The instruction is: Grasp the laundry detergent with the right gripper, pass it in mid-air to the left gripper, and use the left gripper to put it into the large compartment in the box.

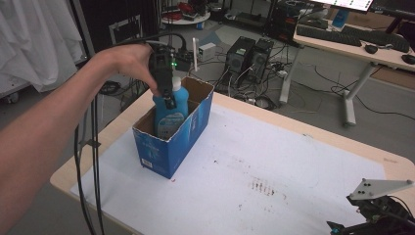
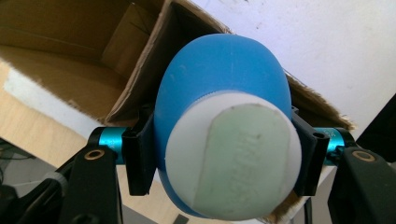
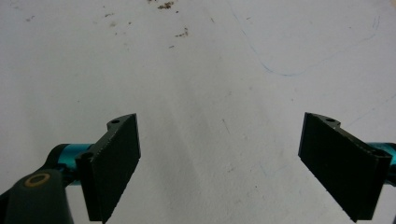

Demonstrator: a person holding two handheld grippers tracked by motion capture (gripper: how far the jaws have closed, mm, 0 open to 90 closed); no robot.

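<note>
Left hand-held gripper (image 1: 168, 95): upper left of the high view, held from above by a hand (image 1: 128, 59), jaws pointing down. In the left gripper view the two black jaws press on opposite sides of a blue bottle (image 2: 219, 93) just under its white cap (image 2: 232, 156); it holds the bottle.

Bottle (image 1: 171, 110): upright, directly below that gripper, lower part inside the open blue box (image 1: 169, 147), neck and cap above the rim. A label is on its front; the writing is too small to read. The cap carries raised lettering, blurred.

Box: stands at the left part of the desk (image 1: 274, 176), on its white sheet. Print on its side is illegible.

Right hand-held gripper (image 3: 219, 161): jaws wide apart, nothing between them, over the bare white sheet; seen at the lower right corner of the high view (image 1: 377, 213).
</note>
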